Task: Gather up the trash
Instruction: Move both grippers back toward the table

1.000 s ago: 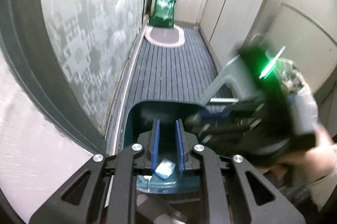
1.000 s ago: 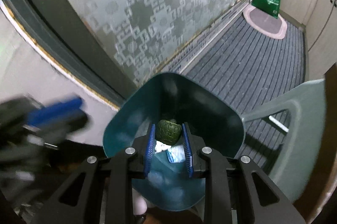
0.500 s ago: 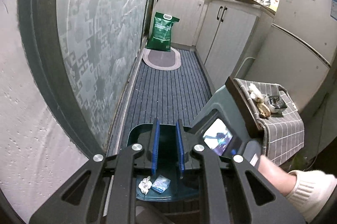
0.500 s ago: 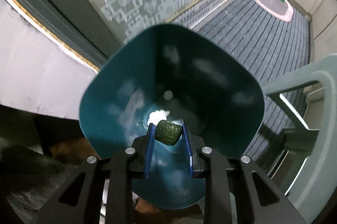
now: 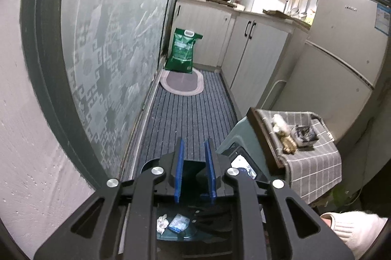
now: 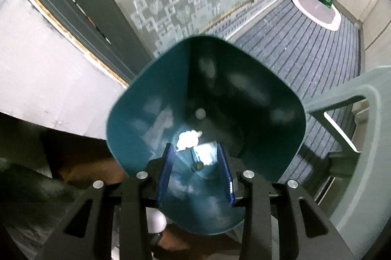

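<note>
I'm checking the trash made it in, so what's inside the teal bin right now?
In the teal bin, a crumpled white tissue and a blue-and-white wrapper lie on the bottom. The right gripper, open, covers part of the floor, so anything there stays hidden.

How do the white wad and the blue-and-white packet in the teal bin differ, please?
The white wad is crumpled and lumpy; the blue-and-white packet looks flat. The wad is plain white; the packet carries blue. The wad lies left of the packet. Both rest close together on the floor of the teal bin.
</note>
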Demonstrator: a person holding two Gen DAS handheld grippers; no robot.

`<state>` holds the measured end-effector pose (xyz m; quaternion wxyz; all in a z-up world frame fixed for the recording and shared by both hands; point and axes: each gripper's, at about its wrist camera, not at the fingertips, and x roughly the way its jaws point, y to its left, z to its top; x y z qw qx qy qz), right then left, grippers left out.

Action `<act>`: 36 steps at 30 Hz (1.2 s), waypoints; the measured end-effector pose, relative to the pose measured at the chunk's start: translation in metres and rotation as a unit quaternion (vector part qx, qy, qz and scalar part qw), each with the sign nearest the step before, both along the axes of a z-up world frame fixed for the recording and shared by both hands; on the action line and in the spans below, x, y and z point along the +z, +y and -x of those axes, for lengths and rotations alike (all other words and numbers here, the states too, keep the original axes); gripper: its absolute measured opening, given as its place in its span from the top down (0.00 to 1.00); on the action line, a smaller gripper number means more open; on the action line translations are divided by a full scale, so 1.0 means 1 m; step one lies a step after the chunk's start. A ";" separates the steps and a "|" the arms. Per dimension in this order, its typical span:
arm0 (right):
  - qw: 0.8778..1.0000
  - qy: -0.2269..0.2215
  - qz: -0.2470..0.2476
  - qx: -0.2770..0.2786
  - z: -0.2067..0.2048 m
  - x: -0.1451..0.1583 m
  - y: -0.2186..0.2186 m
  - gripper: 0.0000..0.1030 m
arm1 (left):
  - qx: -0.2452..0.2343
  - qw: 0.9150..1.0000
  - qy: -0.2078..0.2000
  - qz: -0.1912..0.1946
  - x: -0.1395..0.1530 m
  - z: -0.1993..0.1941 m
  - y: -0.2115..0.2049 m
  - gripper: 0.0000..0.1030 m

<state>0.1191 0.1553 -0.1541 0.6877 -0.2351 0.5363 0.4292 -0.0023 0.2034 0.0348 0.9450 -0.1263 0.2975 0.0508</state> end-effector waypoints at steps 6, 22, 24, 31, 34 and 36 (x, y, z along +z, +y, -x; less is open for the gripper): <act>0.999 -0.012 -0.042 -0.002 0.002 0.033 -0.003 0.64 | 0.004 1.000 -0.026 -0.001 0.020 0.001 -0.011 0.74; 0.978 -0.107 -0.170 -0.055 -0.020 0.137 -0.077 0.55 | 0.025 0.997 -0.067 -0.018 0.046 -0.009 -0.029 0.57; 0.976 -0.113 -0.175 -0.065 -0.026 0.143 -0.090 0.54 | 0.022 0.997 -0.068 -0.017 0.046 -0.013 -0.033 0.54; 0.967 -0.146 -0.177 -0.112 -0.047 0.154 -0.139 0.44 | 0.002 0.998 -0.055 -0.022 0.039 -0.031 -0.056 0.50; 0.963 -0.158 -0.174 -0.128 -0.054 0.155 -0.157 0.39 | -0.010 0.999 -0.048 -0.023 0.034 -0.039 -0.068 0.50; 0.962 -0.164 -0.170 -0.140 -0.057 0.154 -0.168 0.39 | -0.018 0.999 -0.044 -0.026 0.032 -0.044 -0.076 0.48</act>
